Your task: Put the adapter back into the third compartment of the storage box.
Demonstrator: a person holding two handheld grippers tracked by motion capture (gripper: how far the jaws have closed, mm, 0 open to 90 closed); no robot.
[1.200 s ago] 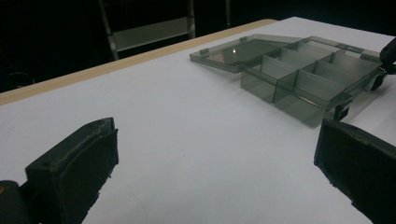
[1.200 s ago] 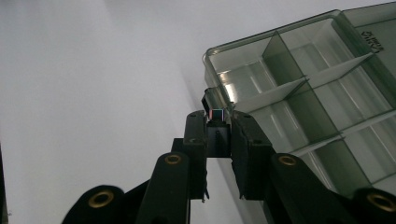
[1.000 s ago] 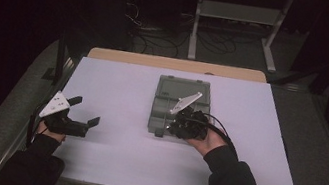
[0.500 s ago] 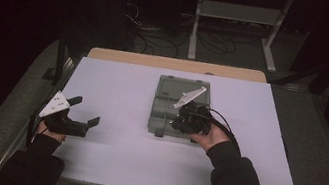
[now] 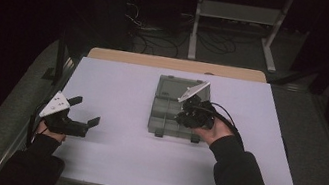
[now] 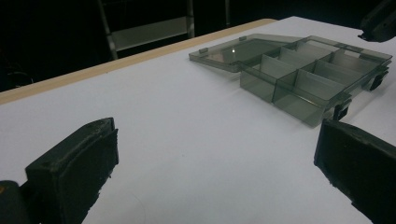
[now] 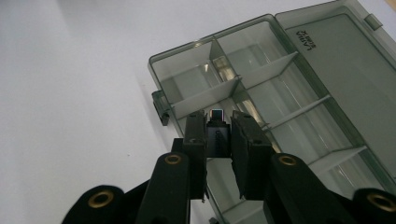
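A smoky clear compartment box (image 5: 164,118) lies mid-table with its lid (image 5: 172,89) folded flat at the far side; its compartments (image 7: 187,81) look bare. My right gripper (image 5: 183,118) hovers over the box's near right part, pointing down. It is shut on a small dark plug-like piece (image 7: 217,131) with a shiny tip, held above a divider. My left gripper (image 5: 86,111) rests at the table's left with jaws wide apart and nothing between them (image 6: 219,163). The box (image 6: 303,70) is seen ahead of it to the right.
The white tabletop (image 5: 121,95) has a wooden strip (image 5: 177,64) along its far edge. Beyond it, in the dark, stand a metal-legged frame (image 5: 236,13) and floor cables (image 5: 143,23). The box's latches (image 7: 161,107) stick out from its near side.
My right gripper has drifted slightly farther over the box, still holding the small piece. The left gripper has stayed put.
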